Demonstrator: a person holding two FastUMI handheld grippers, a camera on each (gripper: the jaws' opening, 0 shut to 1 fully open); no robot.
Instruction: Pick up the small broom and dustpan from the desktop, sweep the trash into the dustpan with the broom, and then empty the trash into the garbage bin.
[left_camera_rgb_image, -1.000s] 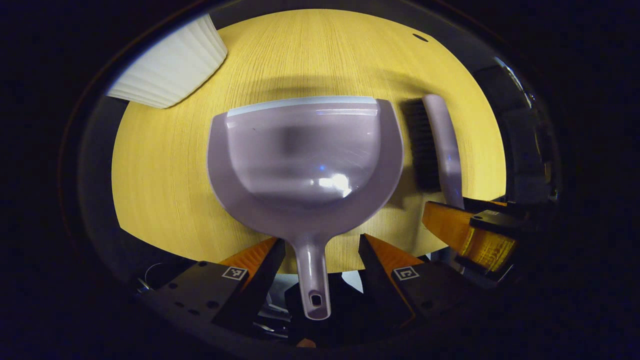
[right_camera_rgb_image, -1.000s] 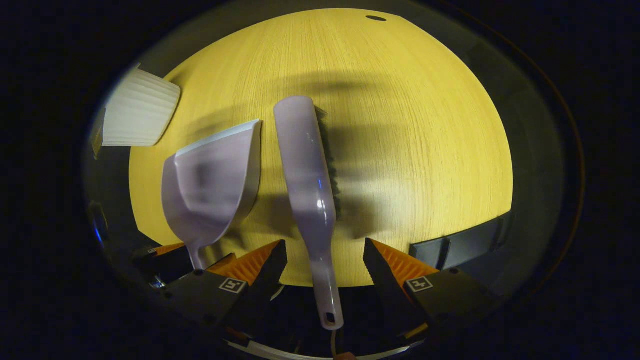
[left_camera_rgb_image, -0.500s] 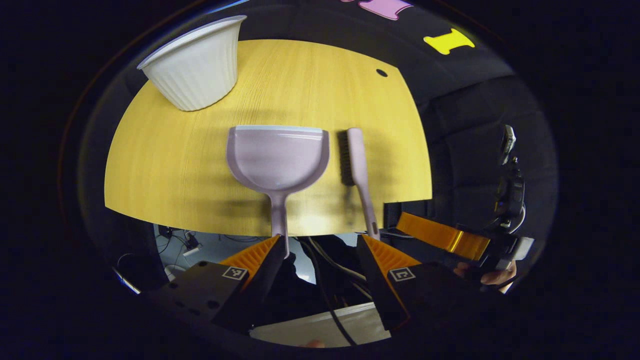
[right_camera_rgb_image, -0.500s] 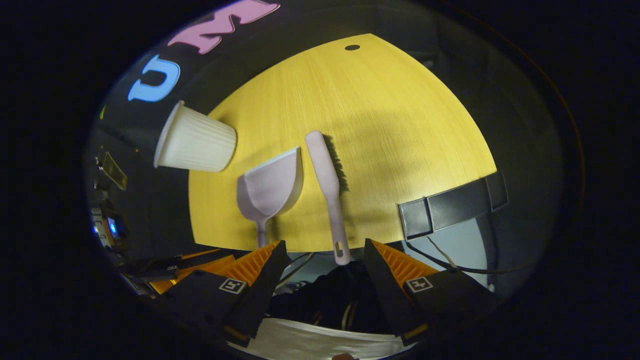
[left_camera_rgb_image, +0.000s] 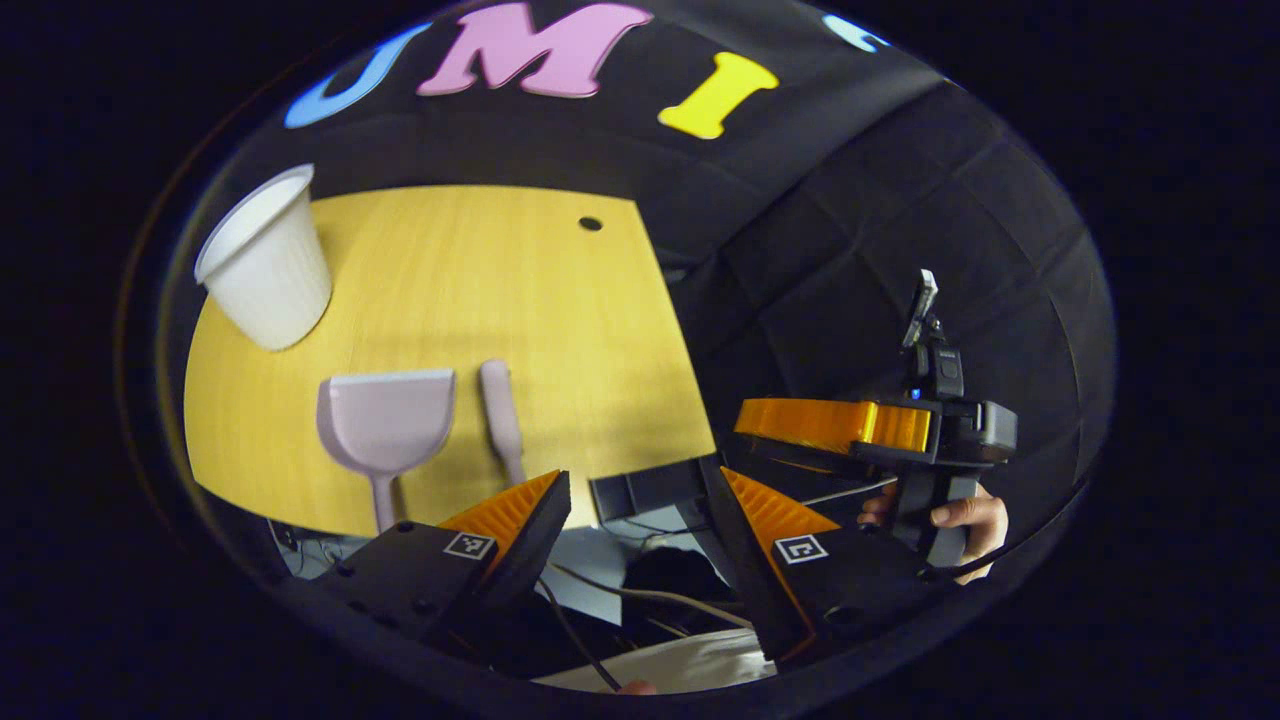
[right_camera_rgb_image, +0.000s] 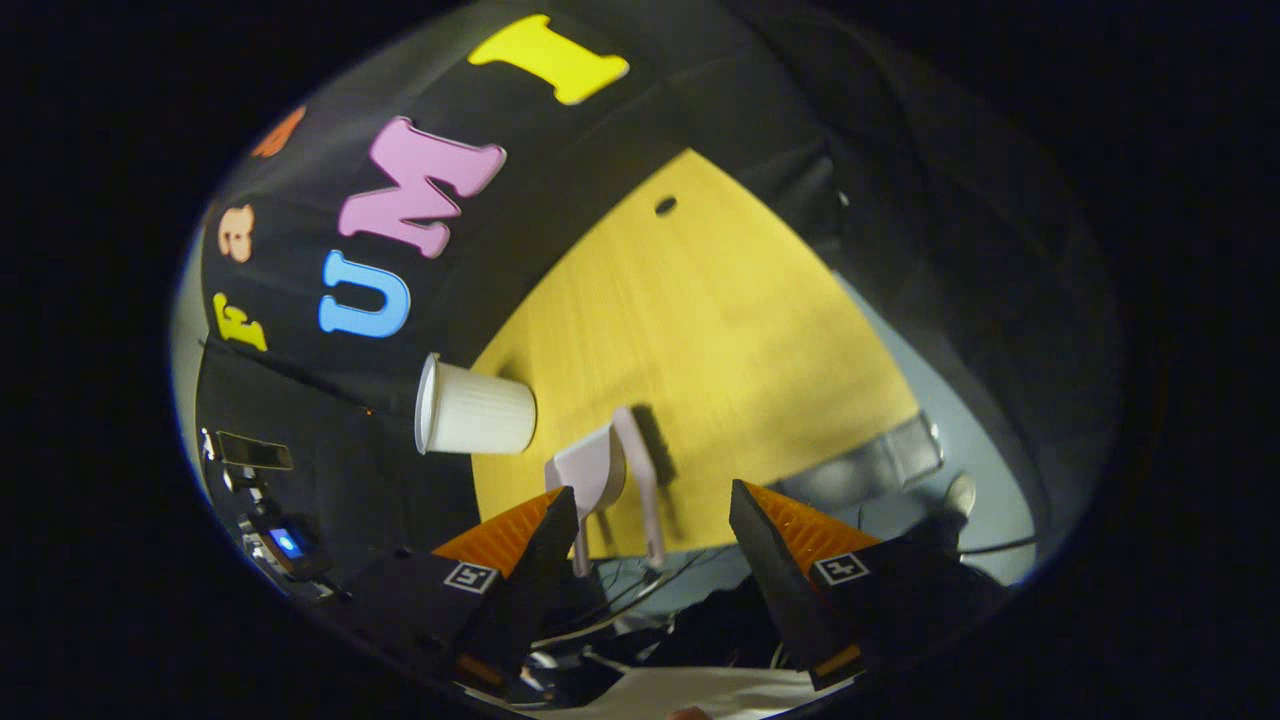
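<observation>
We see the dustpan (left_camera_rgb_image: 388, 420) lying flat on the yellow wooden desktop (left_camera_rgb_image: 560, 330), near its front edge, with its handle poking out past that edge. The small broom (left_camera_rgb_image: 500, 415) lies just beside the dustpan, on its right in the left gripper view, parallel to it and apart from it, handle also toward the front edge. Beyond the dustpan, at the desktop's far left corner, stands the white ribbed garbage bin (left_camera_rgb_image: 265, 260), upright and well apart from both tools.

Our left gripper (left_camera_rgb_image: 635, 510) hangs off the desktop, in front of its front edge, fingers spread wide with nothing between them. The right gripper (right_camera_rgb_image: 645, 525) sits out past the same front edge too, its fingers wide apart and empty; between them we look down at the dustpan (right_camera_rgb_image: 590, 470) and broom (right_camera_rgb_image: 640, 465) side by side. In the left gripper view we also catch the right gripper (left_camera_rgb_image: 800, 425) off beyond the desktop's right edge, gripped by a hand (left_camera_rgb_image: 960, 515).

From the broom across to the right edge, and back to the small dark hole (left_camera_rgb_image: 590, 223) near the far edge, the wood lies bare.
</observation>
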